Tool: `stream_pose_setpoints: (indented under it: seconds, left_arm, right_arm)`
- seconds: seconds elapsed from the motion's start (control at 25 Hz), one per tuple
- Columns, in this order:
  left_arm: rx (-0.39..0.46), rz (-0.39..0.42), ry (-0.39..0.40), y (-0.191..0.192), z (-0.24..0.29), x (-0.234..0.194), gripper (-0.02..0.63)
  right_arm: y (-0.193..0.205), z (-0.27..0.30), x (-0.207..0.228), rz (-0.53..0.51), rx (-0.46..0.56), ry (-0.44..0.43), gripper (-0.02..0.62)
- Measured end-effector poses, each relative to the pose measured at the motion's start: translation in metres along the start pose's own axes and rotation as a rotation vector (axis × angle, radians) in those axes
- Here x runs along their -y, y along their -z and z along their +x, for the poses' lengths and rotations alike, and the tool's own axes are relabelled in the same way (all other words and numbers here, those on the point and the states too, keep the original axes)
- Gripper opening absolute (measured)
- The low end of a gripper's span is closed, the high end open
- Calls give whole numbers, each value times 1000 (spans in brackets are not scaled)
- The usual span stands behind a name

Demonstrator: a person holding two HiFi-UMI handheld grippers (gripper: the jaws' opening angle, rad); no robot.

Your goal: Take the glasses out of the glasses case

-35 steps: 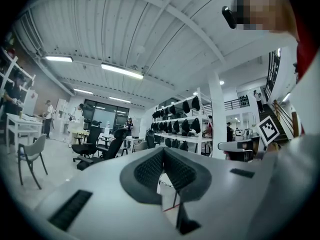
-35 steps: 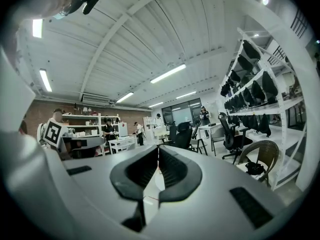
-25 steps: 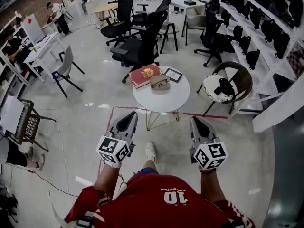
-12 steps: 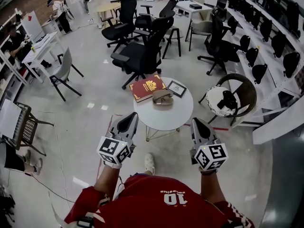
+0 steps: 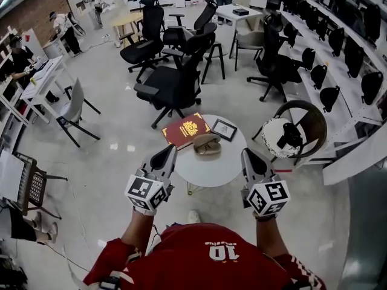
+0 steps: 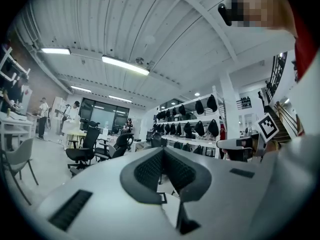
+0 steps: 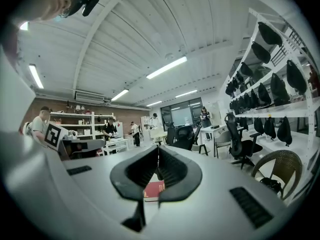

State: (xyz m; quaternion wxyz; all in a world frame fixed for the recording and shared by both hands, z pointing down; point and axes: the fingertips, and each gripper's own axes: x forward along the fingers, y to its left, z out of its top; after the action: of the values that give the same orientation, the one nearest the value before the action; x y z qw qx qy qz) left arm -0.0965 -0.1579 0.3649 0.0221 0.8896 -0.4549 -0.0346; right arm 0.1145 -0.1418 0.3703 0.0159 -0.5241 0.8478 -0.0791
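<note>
Jaws shut (both pairs) — glasses case point(image 5: 207, 144) tan, rounded.

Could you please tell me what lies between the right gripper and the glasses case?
In the head view, only bare top of the round white table lies between the right gripper and the tan oval glasses case; the small black-framed picture sits farther back.

Left hand-held gripper point(image 6: 162, 150), jaws together

The glasses case point(image 5: 206, 144) is too small to tell open from shut.
</note>
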Motion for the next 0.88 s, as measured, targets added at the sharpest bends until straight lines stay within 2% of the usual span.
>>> stream_pose_setpoints:
  seconds: [0.16, 0.52, 0.88]
  left_arm:
    - [3, 2, 26, -1, 22, -25, 9]
    - [6, -48, 68, 17, 44, -64, 9]
    - [-5, -86, 96, 28, 59, -76, 9]
  right_arm:
    - [-4, 26, 4, -4, 6, 27, 17]
    - [7, 61, 2, -23, -25, 72, 17]
    - [13, 81, 7, -29, -60, 86, 17]
